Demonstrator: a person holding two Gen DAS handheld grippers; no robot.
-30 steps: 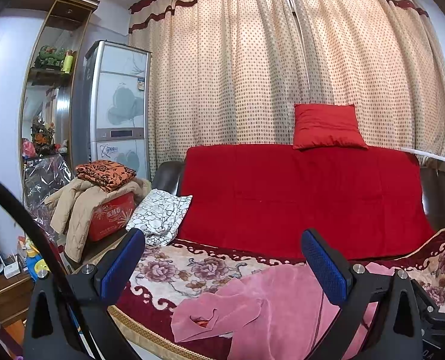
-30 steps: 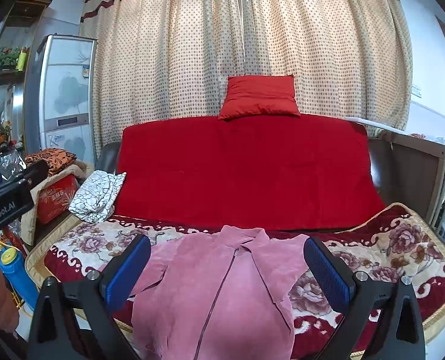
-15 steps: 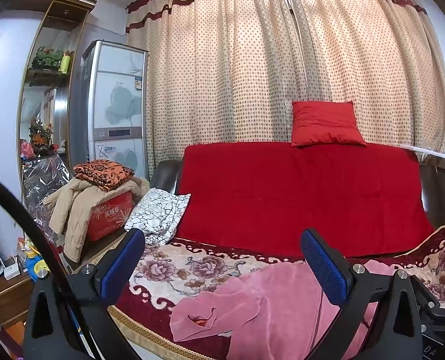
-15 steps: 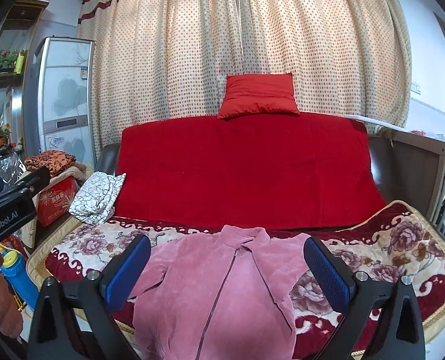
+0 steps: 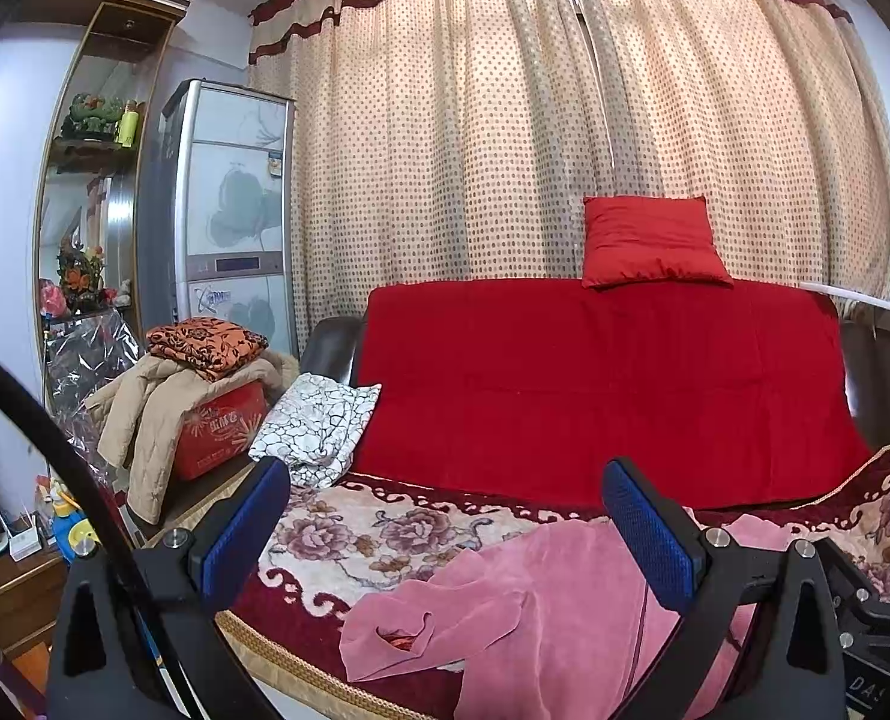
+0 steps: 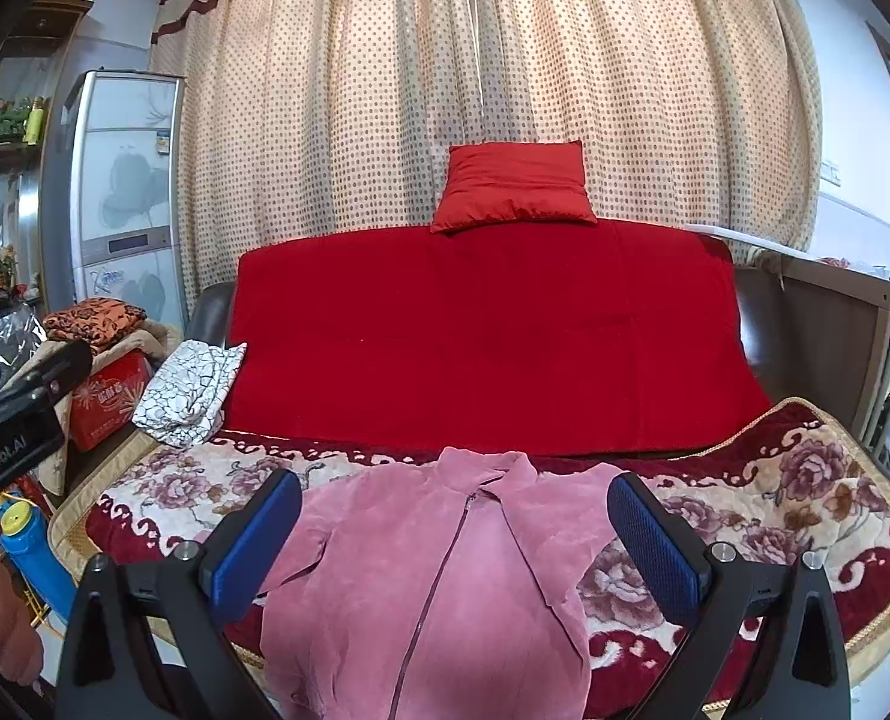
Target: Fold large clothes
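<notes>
Nothing much has shifted since a second ago: both views have only drifted a little, and the pink jacket (image 6: 438, 588) lies where it did on the sofa's floral blanket (image 6: 775, 516). From the right wrist view I see the jacket spread front-up, its zipper running down the middle and its collar toward the red throw (image 6: 493, 336) over the sofa back. My right hand-held gripper (image 6: 454, 546) hangs above the jacket with its blue pads (image 6: 655, 546) spread wide, gripping nothing. My left hand-held gripper (image 5: 451, 534) is likewise spread, its pads (image 5: 649, 528) apart and not touching cloth; from its view one jacket sleeve (image 5: 432, 624) lies crumpled toward the sofa's front edge. A red cushion (image 6: 514, 186) sits on top of the sofa back, against the dotted curtain (image 6: 445, 60). At the left end of the sofa rests a white patterned cloth (image 5: 318, 426), and beyond it a red box (image 5: 219, 426) draped with a beige coat (image 5: 144, 414) and topped by an orange folded cloth (image 5: 204, 345).
</notes>
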